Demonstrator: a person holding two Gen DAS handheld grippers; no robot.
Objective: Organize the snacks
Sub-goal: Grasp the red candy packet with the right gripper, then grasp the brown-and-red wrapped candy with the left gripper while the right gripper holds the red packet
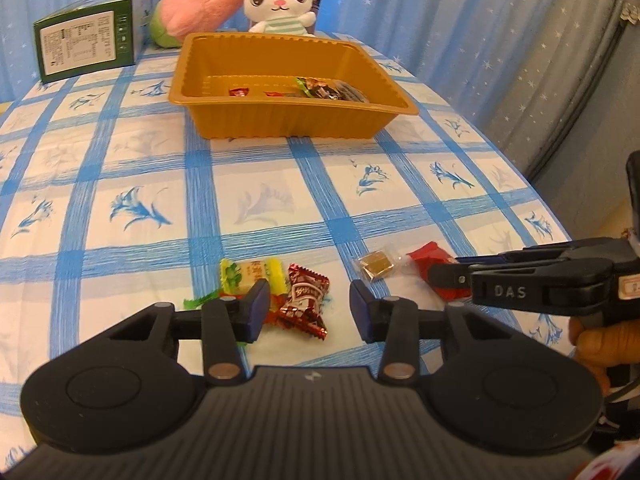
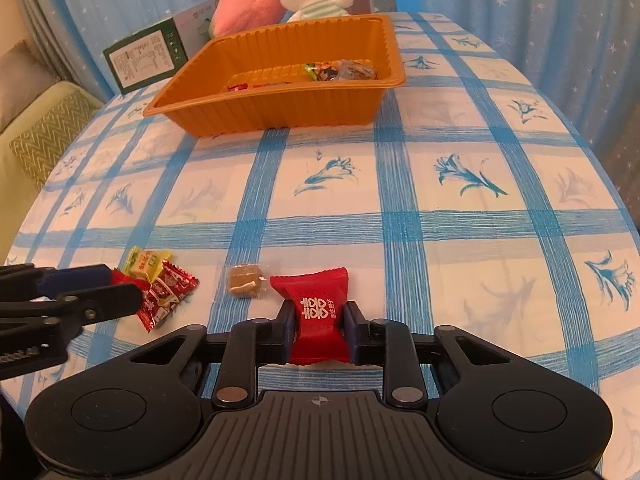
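At the bottom centre of the right wrist view, the right gripper [image 2: 319, 330] pinches a plain red candy packet [image 2: 316, 314] printed with white characters, its two fingers pressed against the packet's sides so the wrapper bulges between them just above the cloth. Just up and left of it lies a small brown cube candy in clear wrap [image 2: 244, 280], close to the red packet, whether touching or not is unclear. At the lower centre of the left wrist view, the left gripper [image 1: 306, 310] has its blue-padded fingers spread wide, holding nothing. Between and just beyond them lies a glossy dark red candy with white print [image 1: 306, 304], crinkled at its ends, touching a yellow and green wrapped candy [image 1: 252, 276] to its left. All these pieces rest on the blue checked tablecloth [image 2: 460, 240], patterned with blue flowers, in the lower half of both frames. Well apart from them, in the upper centre, stands a ribbed orange plastic tray [image 2: 280, 112] that already holds several wrapped sweets [image 2: 340, 70] gathered toward its right end, with a red one lying further left. Behind the tray, at the top of the frames, sit a white plush rabbit [image 1: 280, 0] in a striped shirt, a pink plush toy [image 1: 192, 12] beside it, and a green box [image 1: 88, 36] at the upper left.
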